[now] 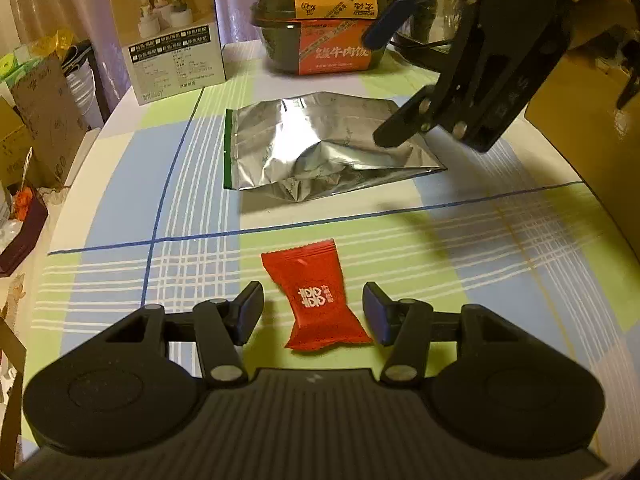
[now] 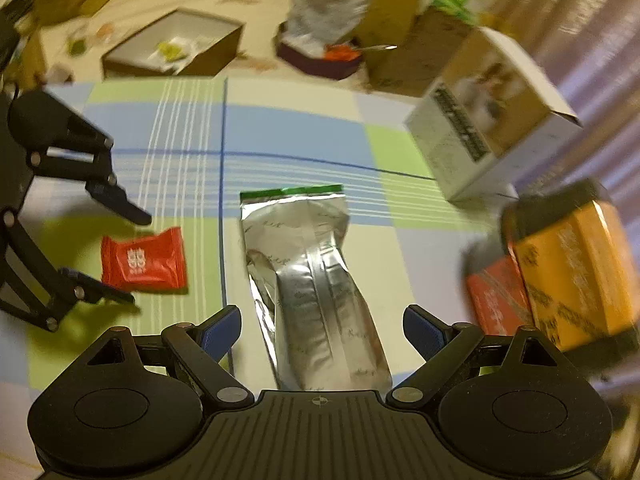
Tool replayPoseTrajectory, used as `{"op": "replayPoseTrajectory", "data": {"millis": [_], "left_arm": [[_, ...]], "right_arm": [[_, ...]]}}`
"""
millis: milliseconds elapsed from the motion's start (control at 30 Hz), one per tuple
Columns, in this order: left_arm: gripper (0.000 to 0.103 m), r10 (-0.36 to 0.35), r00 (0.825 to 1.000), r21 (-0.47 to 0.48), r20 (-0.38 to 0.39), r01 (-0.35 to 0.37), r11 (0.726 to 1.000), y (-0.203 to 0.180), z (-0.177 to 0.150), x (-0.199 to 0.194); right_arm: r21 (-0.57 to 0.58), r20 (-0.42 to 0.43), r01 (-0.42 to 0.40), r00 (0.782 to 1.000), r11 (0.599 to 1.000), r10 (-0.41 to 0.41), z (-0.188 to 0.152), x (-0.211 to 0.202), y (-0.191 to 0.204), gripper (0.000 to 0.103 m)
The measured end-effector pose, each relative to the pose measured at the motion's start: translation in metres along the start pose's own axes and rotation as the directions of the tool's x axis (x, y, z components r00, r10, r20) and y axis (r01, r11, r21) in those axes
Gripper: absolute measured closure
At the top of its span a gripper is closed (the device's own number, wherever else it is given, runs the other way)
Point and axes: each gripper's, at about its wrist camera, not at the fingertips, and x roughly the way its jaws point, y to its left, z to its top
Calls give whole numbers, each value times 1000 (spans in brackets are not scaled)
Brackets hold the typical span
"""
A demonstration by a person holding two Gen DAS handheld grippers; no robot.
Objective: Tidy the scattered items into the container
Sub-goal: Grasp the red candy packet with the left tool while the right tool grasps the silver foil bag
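Observation:
A red candy packet (image 1: 316,296) lies flat on the checked tablecloth between the fingers of my left gripper (image 1: 314,312), which is open and not touching it. A silver foil bag (image 1: 320,148) with a green zip edge lies further back. My right gripper (image 1: 390,76) hovers open above the bag's right end. In the right wrist view the foil bag (image 2: 312,280) runs lengthwise between the spread fingers of the right gripper (image 2: 322,328). The left gripper (image 2: 130,256) brackets the red packet (image 2: 144,260) at the left.
A white product box (image 1: 172,36) and stacked bowl meals (image 1: 332,20) stand at the table's far side. A large cardboard box (image 1: 592,140) sits on the right. The table edge curves off at the left, with cartons and an open brown box (image 2: 176,40) beyond.

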Motion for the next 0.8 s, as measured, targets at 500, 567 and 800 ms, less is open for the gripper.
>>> {"op": "replayPoseTrajectory", "data": {"millis": [500, 567, 800], "left_arm": [[78, -17, 998, -23, -55, 16, 1000, 3, 4, 9], [78, -21, 998, -26, -57, 20, 999, 4, 4, 9], [78, -35, 998, -41, -59, 32, 999, 8, 4, 9]], "right_arm": [[-101, -56, -97, 994, 990, 92, 13, 28, -15, 10], [-112, -73, -122, 991, 986, 115, 16, 35, -17, 10], [-122, -113, -172, 981, 978, 158, 22, 54, -16, 10]]}}
